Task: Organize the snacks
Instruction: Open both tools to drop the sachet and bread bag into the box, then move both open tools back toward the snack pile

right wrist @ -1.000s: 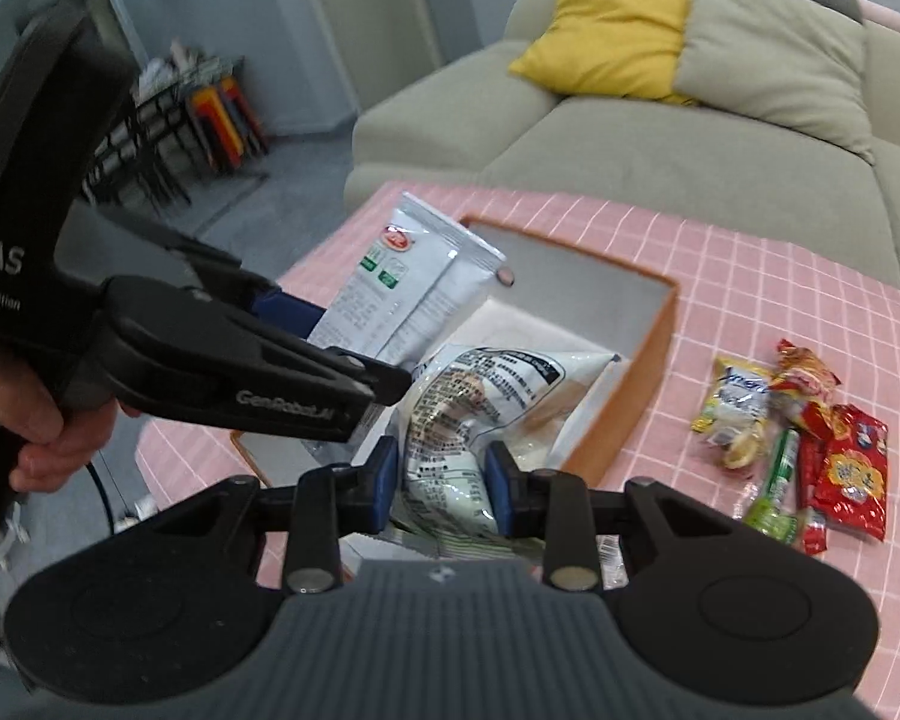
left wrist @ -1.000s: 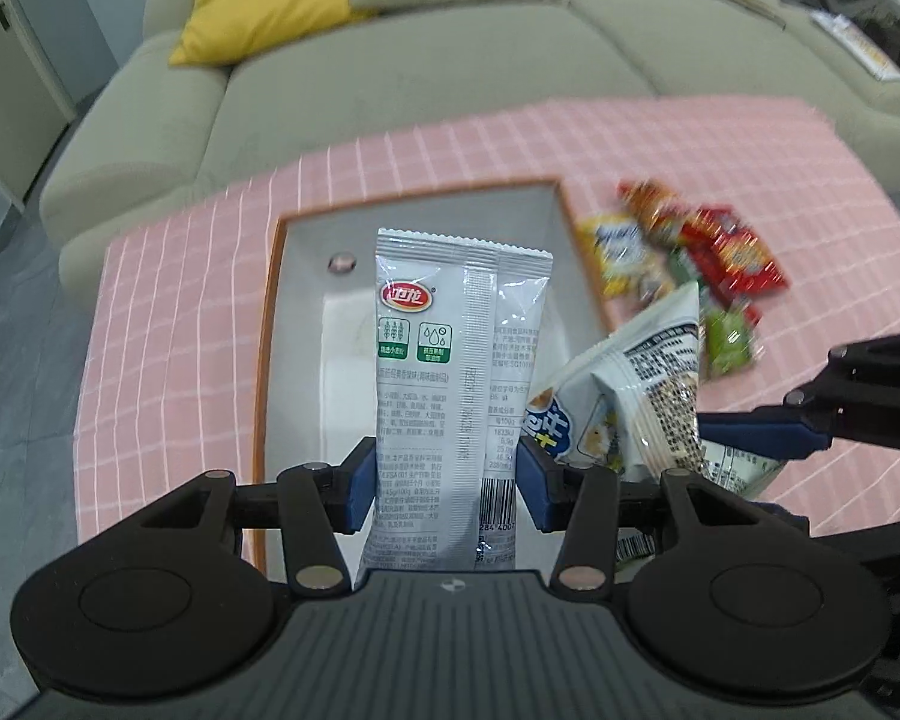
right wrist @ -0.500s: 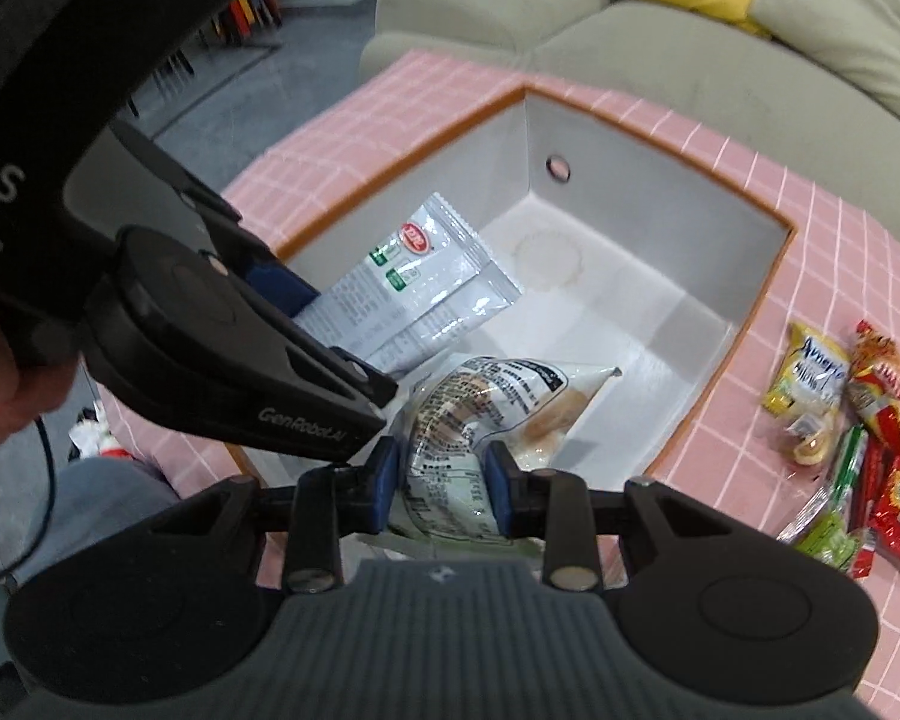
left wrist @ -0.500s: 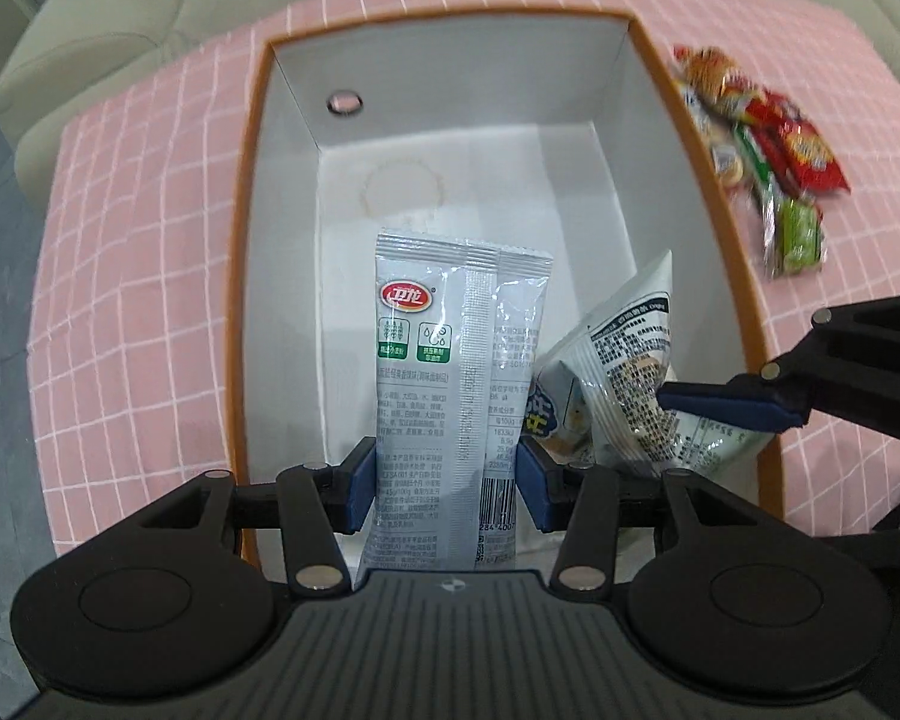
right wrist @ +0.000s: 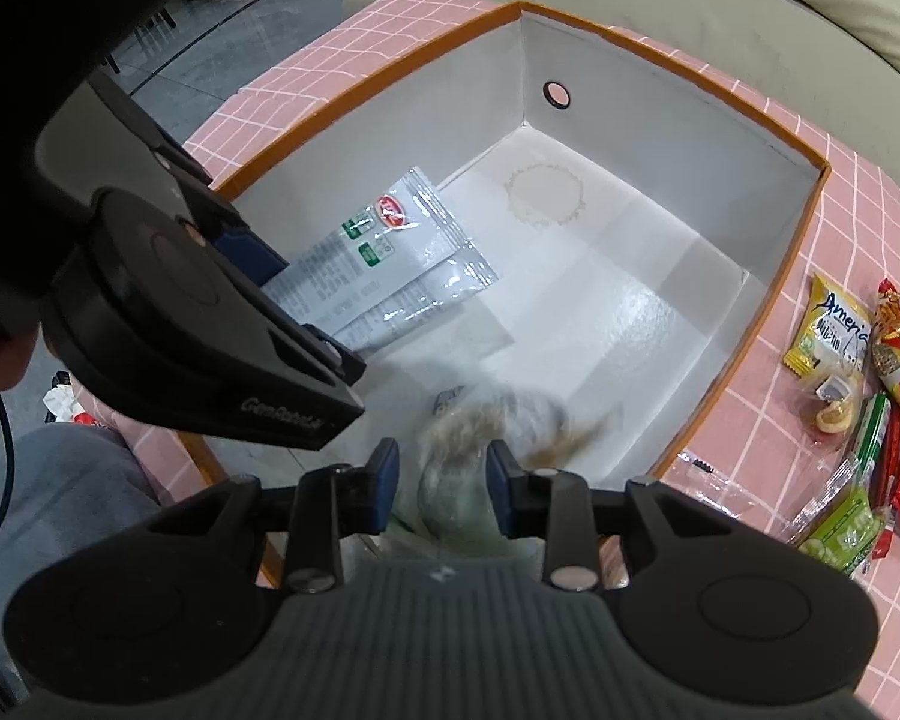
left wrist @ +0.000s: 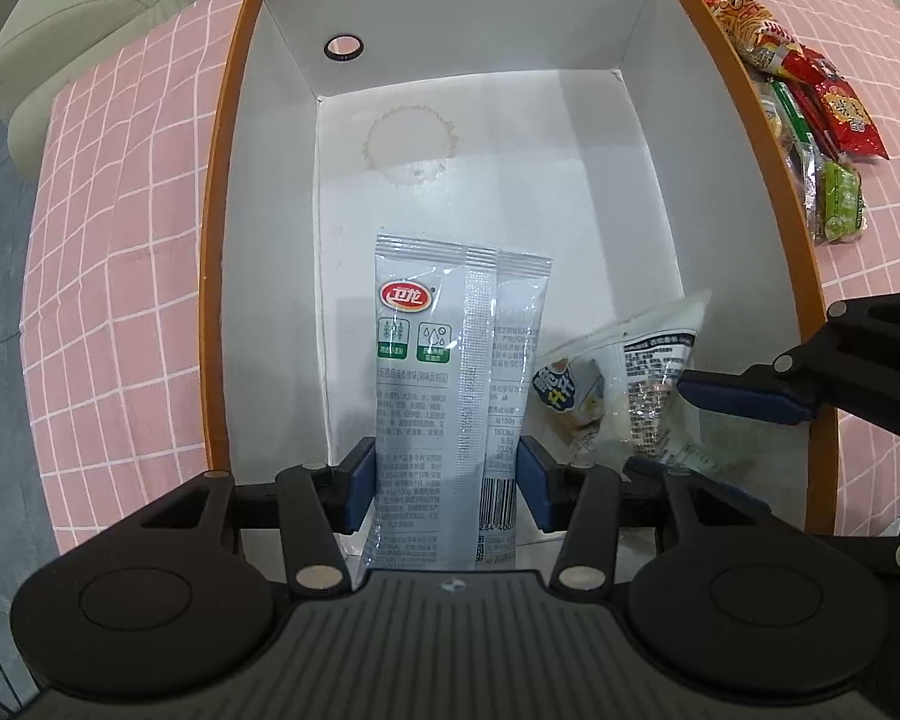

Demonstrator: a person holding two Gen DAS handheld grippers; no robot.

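Note:
A white box with an orange rim (left wrist: 213, 276) stands on the pink checked tablecloth; it also shows in the right wrist view (right wrist: 804, 240). My left gripper (left wrist: 444, 486) is shut on a long silver snack packet (left wrist: 450, 372) and holds it low inside the box; the packet also shows in the right wrist view (right wrist: 390, 264). My right gripper (right wrist: 441, 480) holds a clear crumpled snack bag (right wrist: 486, 426), blurred by motion, just inside the box's near right corner. That bag (left wrist: 624, 384) and a right fingertip (left wrist: 744, 399) show in the left wrist view.
A pile of loose snacks lies on the cloth right of the box: red packets (left wrist: 834, 102), green ones (left wrist: 840, 204), a yellow one (right wrist: 828, 330). A beige sofa (right wrist: 690, 18) stands behind the table. The person's hand and legs are at left in the right wrist view.
Both grippers have gone down into the box with their packets. The clear bag in the right gripper is now blurred and looks to be slipping or shaking between the pads.

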